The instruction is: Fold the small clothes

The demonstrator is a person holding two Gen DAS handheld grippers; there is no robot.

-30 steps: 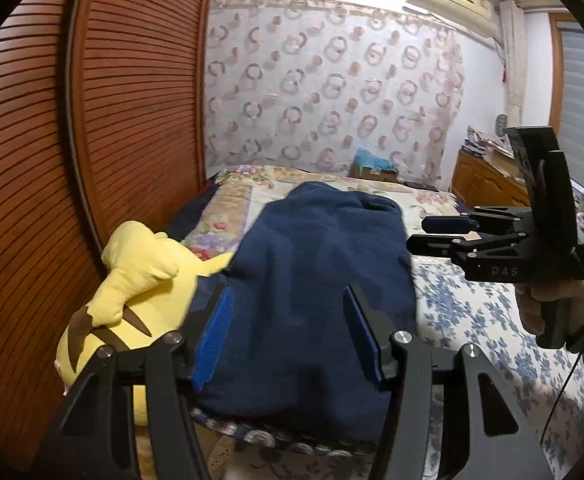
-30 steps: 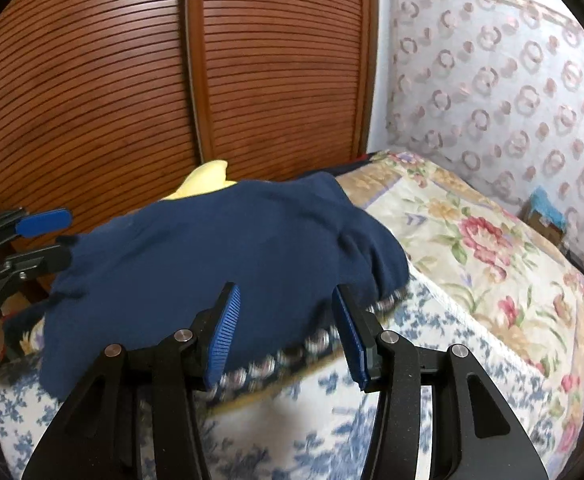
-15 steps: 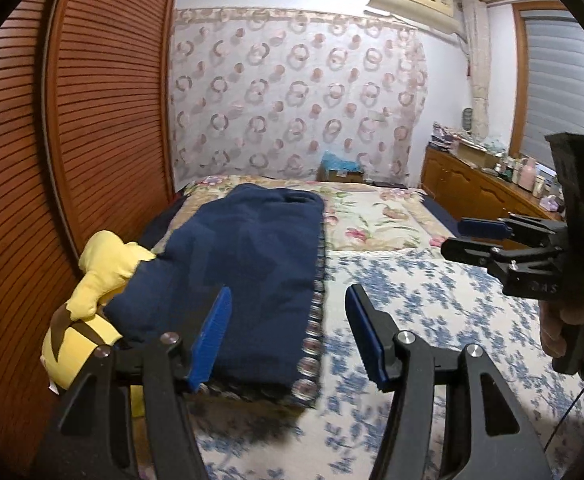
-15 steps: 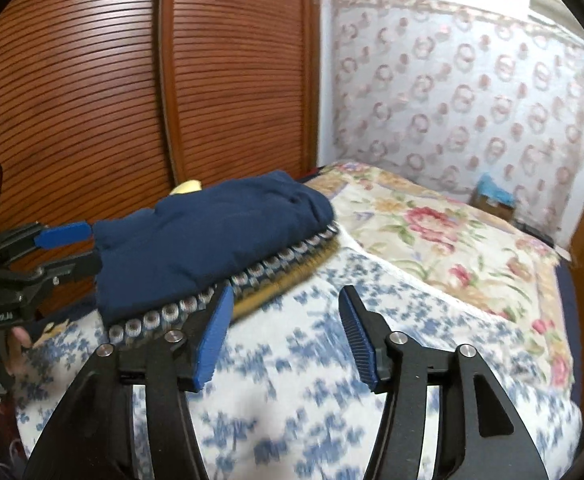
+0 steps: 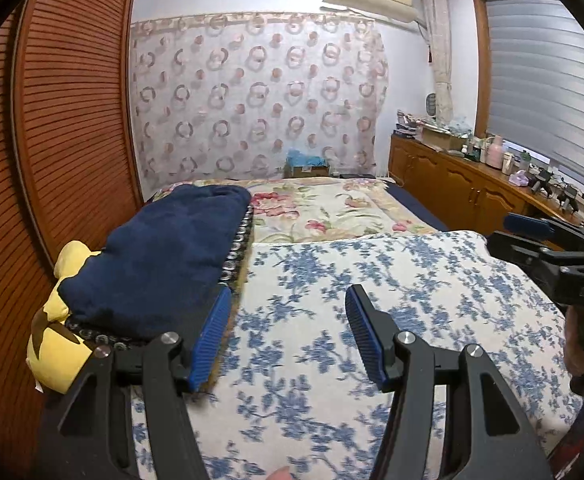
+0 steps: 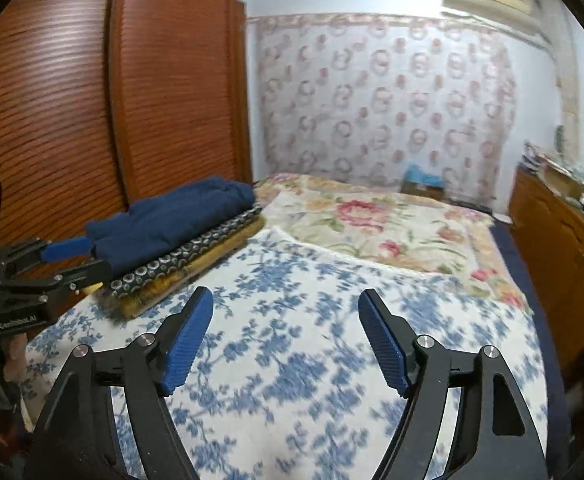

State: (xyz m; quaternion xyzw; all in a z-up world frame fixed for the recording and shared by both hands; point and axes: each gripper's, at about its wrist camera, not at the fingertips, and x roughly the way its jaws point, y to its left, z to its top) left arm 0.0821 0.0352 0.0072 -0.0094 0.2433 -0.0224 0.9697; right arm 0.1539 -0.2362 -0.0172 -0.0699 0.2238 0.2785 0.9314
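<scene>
A folded navy garment (image 5: 164,256) lies on top of a stack of folded patterned clothes (image 6: 188,264) at the left edge of the bed; it also shows in the right wrist view (image 6: 180,216). My left gripper (image 5: 288,336) is open and empty, held above the blue-flowered bedspread (image 5: 371,288), just right of the stack. My right gripper (image 6: 286,340) is open and empty over the same bedspread (image 6: 299,360). Each gripper shows at the edge of the other's view: the right one (image 5: 539,240) and the left one (image 6: 60,260).
A yellow plush toy (image 5: 56,344) sits beside the stack against the brown slatted wardrobe doors (image 5: 60,120). A flowered quilt (image 5: 331,208) covers the far half of the bed. A wooden sideboard (image 5: 471,192) with bottles stands along the right wall.
Both grippers have drawn back and to the right, away from the navy garment. The garment now lies folded on the stack, and the bedspread fills both views.
</scene>
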